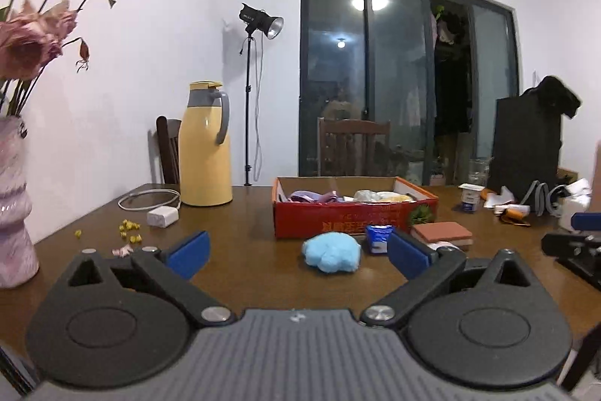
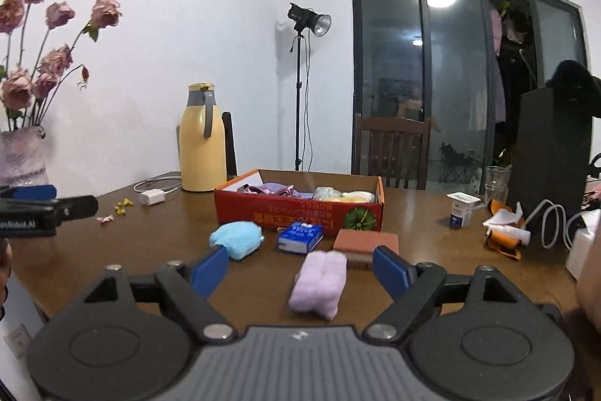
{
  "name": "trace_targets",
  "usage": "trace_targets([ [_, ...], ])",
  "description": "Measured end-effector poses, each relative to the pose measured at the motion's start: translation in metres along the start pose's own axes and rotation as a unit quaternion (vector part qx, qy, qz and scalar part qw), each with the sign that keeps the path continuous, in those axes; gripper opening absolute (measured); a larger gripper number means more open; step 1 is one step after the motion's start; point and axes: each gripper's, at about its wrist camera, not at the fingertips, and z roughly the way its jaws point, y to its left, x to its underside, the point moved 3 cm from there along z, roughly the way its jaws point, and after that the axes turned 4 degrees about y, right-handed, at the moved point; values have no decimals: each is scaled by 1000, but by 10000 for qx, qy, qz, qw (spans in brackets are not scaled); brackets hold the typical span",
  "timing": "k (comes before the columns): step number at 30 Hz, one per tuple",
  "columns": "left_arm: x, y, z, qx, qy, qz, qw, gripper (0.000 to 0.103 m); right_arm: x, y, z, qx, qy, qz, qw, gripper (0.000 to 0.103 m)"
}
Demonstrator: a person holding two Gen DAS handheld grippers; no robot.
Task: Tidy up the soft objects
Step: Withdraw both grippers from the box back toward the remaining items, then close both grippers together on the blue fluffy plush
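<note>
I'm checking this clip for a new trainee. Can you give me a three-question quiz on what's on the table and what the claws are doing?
1. True or false: the left claw is shut on the blue soft toy.
2. Which soft thing lies between the fingers of the right claw? A) purple towel B) yellow jug C) blue packet
3. What colour is the box that already holds soft things?

Key
1. False: both claws are open, nothing gripped.
2. A
3. Red
</note>
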Motion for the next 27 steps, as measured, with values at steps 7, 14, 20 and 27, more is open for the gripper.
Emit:
trace_targets([
  [7, 15, 0, -15, 24, 60, 94, 9999, 103, 22, 23, -18, -37, -12, -189, 9998, 84],
  [14, 20, -2, -10, 133, 183, 42, 9997, 103, 25, 31, -10, -144, 87, -234, 9996, 84],
  [20, 28, -3, 0, 178, 385, 23, 9991, 103, 31, 20, -2, -58, 153, -66, 9998, 84],
  [27, 36, -9, 28, 213, 708, 15, 9973, 103, 39, 12, 30, -62, 482, 81, 9988, 81],
])
